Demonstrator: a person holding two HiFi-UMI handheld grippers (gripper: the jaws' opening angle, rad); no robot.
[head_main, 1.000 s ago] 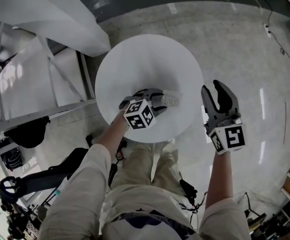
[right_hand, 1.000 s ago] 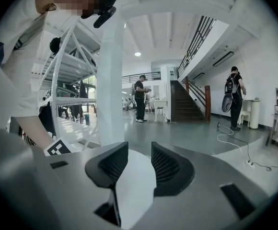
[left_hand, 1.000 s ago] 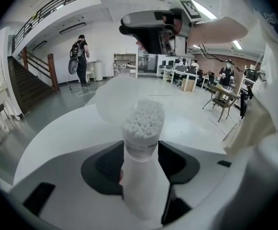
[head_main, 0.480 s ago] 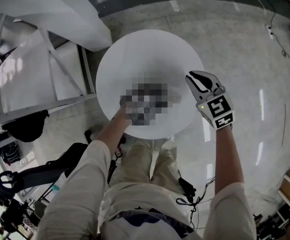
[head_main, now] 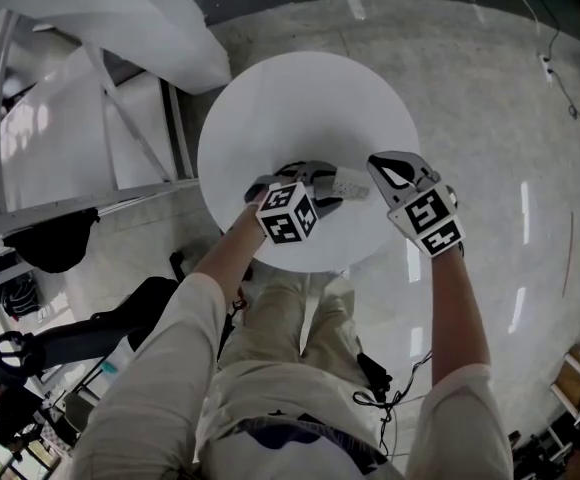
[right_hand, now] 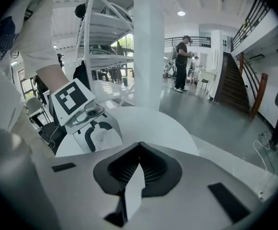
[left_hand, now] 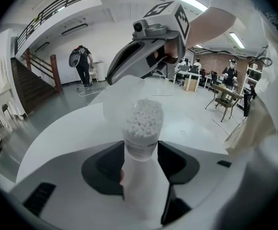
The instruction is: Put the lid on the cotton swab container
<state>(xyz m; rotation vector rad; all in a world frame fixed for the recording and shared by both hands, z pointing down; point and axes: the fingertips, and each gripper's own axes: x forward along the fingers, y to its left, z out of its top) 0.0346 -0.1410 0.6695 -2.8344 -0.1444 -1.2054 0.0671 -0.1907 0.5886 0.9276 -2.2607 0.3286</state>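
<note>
White round table [head_main: 300, 98] under everything. Over on the left, the left gripper [head_main: 322, 186] is clamped on the cotton swab container [left_hand: 141, 143], with the pads wide on its body. The container's mouth is open and the swab heads poke out past the jaws. Just beyond that mouth is the frosted lid [left_hand: 123, 97], really close but not on. The right gripper [head_main: 378, 164] is squeezed closed, pinching a thin white edge that looks like the lid's.
</note>
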